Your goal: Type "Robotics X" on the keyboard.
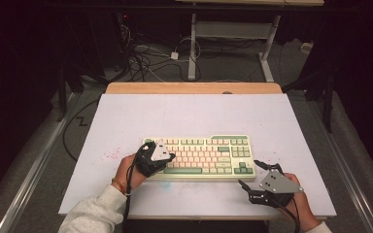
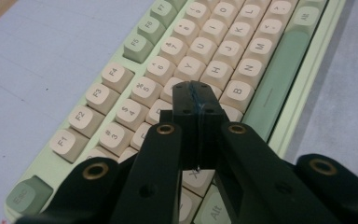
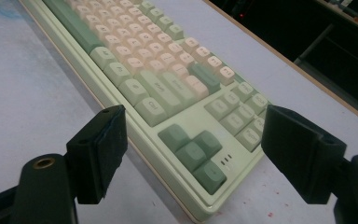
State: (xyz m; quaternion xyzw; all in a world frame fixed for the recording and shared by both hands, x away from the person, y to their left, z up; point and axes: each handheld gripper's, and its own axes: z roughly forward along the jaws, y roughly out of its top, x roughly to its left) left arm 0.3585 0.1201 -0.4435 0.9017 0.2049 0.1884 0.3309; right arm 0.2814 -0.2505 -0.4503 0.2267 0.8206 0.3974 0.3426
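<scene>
I have the keyboard (image 1: 199, 156) lying flat on the white surface (image 1: 126, 121), a little below the centre of the high view and square to its near edge. It is a pale green case with cream letter keys and darker green modifiers.

My left tongs (image 1: 171, 156) sit over the left part of the keyboard in the high view, the hand (image 1: 126, 171) coming in from the lower left with a light sleeve behind it. In the left gripper view the left tongs (image 2: 196, 95) have their jaws pressed together with nothing between them, and the tips hover over or rest on the letter rows near the G and B keys (I cannot tell whether they actually touch a key). The green space bar (image 2: 279, 79) runs along the upper right of that frame.

My right tongs (image 1: 249, 173) are at the lower right of the high view, off the keyboard's right end and just beside its near corner. In the right gripper view the right tongs (image 3: 193, 154) stand wide apart and empty, framing the arrow keys (image 3: 193, 149) at the keyboard's corner, low in the middle of the frame.
</scene>
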